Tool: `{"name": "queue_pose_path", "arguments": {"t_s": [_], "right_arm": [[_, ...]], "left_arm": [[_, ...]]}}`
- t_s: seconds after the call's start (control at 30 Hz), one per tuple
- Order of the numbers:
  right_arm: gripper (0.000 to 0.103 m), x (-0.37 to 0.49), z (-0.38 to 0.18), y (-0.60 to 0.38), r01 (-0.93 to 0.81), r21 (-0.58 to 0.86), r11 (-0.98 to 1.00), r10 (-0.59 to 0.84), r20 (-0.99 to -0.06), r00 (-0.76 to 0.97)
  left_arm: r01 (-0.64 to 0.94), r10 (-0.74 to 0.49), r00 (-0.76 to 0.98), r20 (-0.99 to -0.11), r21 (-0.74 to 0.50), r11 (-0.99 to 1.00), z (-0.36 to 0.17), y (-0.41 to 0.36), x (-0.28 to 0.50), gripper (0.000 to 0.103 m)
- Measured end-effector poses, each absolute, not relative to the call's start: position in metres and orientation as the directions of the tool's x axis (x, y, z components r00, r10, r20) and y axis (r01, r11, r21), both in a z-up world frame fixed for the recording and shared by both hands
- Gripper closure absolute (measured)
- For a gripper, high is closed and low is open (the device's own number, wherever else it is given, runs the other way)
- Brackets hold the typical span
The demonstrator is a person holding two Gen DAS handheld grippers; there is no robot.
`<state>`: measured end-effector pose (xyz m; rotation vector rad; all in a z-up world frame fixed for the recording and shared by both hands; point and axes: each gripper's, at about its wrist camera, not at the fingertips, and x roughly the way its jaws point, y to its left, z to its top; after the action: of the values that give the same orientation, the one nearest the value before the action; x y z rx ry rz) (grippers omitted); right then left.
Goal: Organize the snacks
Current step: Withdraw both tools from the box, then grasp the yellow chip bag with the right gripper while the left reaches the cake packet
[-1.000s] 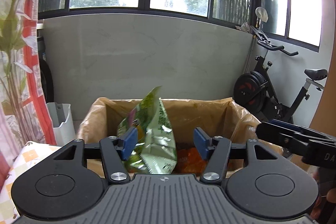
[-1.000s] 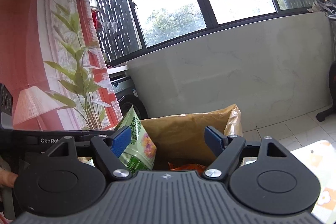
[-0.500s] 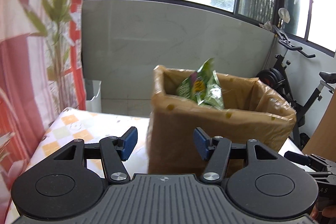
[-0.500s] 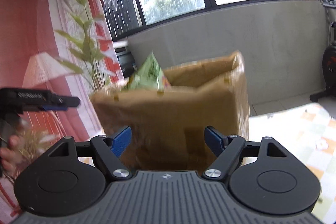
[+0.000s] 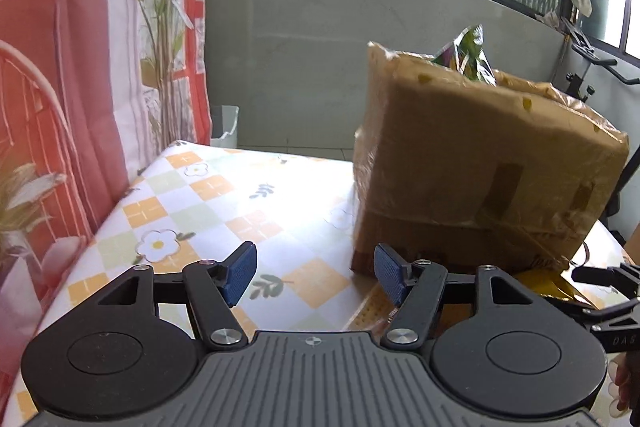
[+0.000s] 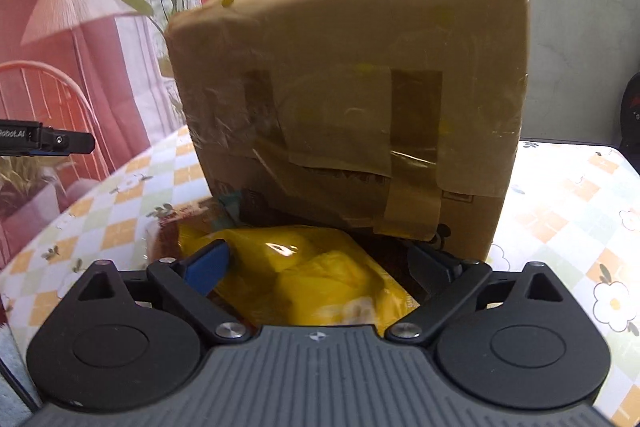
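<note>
Two hand-held grippers: right (image 6: 316,267) opening around yellow bag (image 6: 320,275) against box (image 6: 348,87), ready to grasp; left (image 5: 314,277) opening, empty, over worktop (image 5: 208,195).

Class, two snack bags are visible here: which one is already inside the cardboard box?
The green snack bag, poking above the rim of the cardboard box. The yellow snack bag lies on the table in front of it.
</note>
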<state>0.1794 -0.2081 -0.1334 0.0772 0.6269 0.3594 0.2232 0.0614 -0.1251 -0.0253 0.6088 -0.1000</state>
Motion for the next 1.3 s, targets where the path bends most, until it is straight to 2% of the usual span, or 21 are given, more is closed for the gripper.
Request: {"name": "queue_pose_path", "arguments": {"t_s": [0.37, 0.6, 0.7, 0.87, 0.9, 0.97, 1.13, 1.3], "right_arm": [[0.004, 0.174, -0.156, -0.194, -0.332, 0.222, 0.917, 0.395, -0.635, 0.664], [0.004, 0.173, -0.135, -0.206, -0.343, 0.162, 0.925, 0.37, -0.581, 0.725], [0.004, 0.178, -0.134, -0.202, -0.362, 0.129, 0.923, 0.366, -0.585, 0.724], [0.005, 0.191, -0.141, -0.196, -0.382, 0.18, 0.906, 0.413, -0.568, 0.712], [0.006, 0.195, -0.144, -0.196, -0.37, 0.199, 0.907, 0.414, -0.577, 0.704], [0.017, 0.199, -0.15, -0.2, -0.36, 0.263, 0.895, 0.445, -0.583, 0.68], [0.03, 0.175, -0.145, -0.209, -0.288, 0.296, 0.911, 0.407, -0.526, 0.747], [0.033, 0.147, -0.139, -0.217, -0.256, 0.254, 0.933, 0.351, -0.472, 0.809]], "left_arm": [[0.145, -0.157, 0.782, -0.603, -0.07, 0.987, -0.15, 0.037, 0.215, 0.035], [0.151, -0.159, 0.772, -0.615, -0.065, 0.986, -0.153, 0.036, 0.216, 0.035], [0.152, -0.163, 0.768, -0.62, -0.072, 0.986, -0.154, 0.033, 0.217, 0.035], [0.16, -0.164, 0.761, -0.628, -0.063, 0.985, -0.159, 0.028, 0.217, 0.035], [0.16, -0.164, 0.759, -0.63, -0.064, 0.985, -0.161, 0.028, 0.217, 0.035], [0.16, -0.166, 0.753, -0.637, -0.067, 0.985, -0.163, 0.027, 0.217, 0.035], [0.2, -0.177, 0.736, -0.653, -0.039, 0.979, -0.171, 0.019, 0.216, 0.035], [0.242, -0.209, 0.728, -0.653, -0.04, 0.969, -0.174, 0.011, 0.218, 0.032]]}}
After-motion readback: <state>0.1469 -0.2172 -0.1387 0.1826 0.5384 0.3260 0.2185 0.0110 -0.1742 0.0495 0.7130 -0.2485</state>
